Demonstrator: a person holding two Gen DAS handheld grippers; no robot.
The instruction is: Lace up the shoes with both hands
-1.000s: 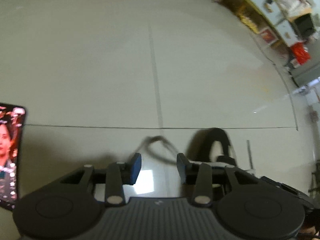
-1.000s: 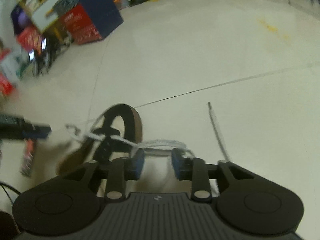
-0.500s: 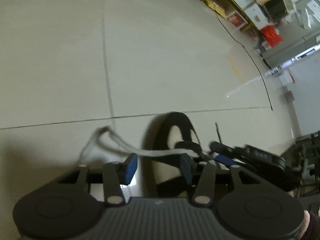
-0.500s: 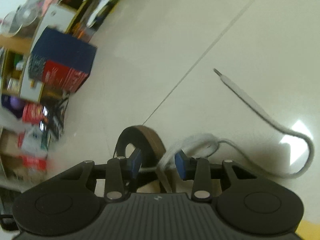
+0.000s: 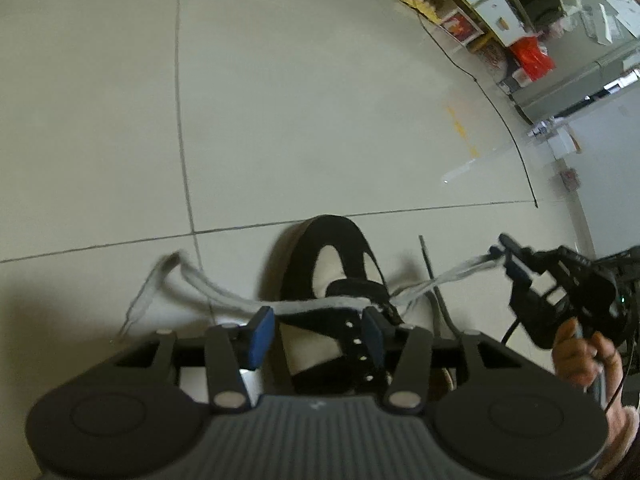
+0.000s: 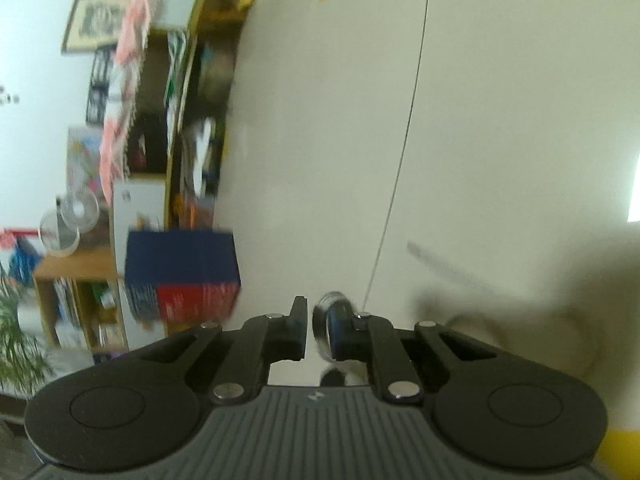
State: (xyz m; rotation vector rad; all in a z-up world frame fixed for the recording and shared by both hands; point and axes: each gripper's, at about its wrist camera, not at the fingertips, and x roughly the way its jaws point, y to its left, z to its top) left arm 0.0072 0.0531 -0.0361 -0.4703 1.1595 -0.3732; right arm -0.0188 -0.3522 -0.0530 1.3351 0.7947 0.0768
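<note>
One black-and-white shoe on pale floor tiles, just beyond the left gripper, heel collar toward 12 o'clock, black eyelet strip with a row of holes lying between the gripper's fingers. One white shoelace across the top of the shoe: one strand trailing to 9 o'clock and looping limp on the tile, the other drawn taut toward 3 o'clock to the right gripper.

Left gripper low over the shoe, pointing along it toward the heel, blue-padded fingers spread wide, one on each side of the eyelet strip, clamping nothing; lace passing just past the tips. Right gripper at 3 o'clock in the left wrist view, raised off the floor, carried in a hand, tips nearly together on the lace end. In the right wrist view, right gripper tilted steeply, horizon rolled to vertical, fingers close with only a narrow slit, a blurred pale strand wedged against the right-hand pad; much of this view motion-blurred.

Broad open tile from 10 to 2 o'clock beyond the shoe, crossed by two grout lines meeting left of the heel. One thin black cable curving along the floor at 2 o'clock. Clutter only at the room's edge: shelving far at 1 o'clock; in the right wrist view one blue-and-red box, one wooden shelf unit, one small fan at 9 o'clock.
</note>
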